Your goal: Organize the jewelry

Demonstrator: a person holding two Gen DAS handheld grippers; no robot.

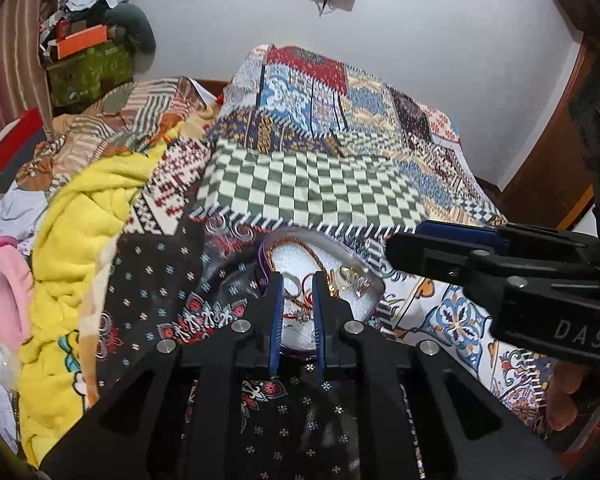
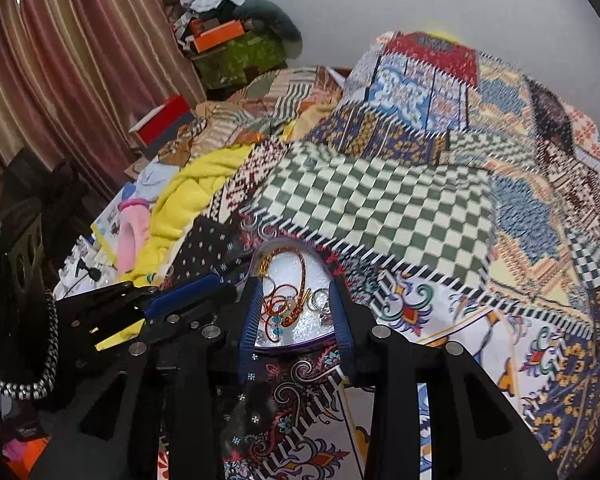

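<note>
Purple-rimmed tray [image 2: 292,342] of tangled jewelry [image 2: 288,304] sat on bed just ahead of both tools. Left tool [image 1: 296,280] narrow, gap over ring, likely picking. Right tool [image 2: 296,284] wide, straddling tray, empty.

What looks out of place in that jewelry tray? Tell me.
The jewelry in the purple-rimmed tray lies in one tangled heap: a reddish cord loops over rings and beaded pieces. Nothing has spilled onto the patchwork bedspread.
</note>
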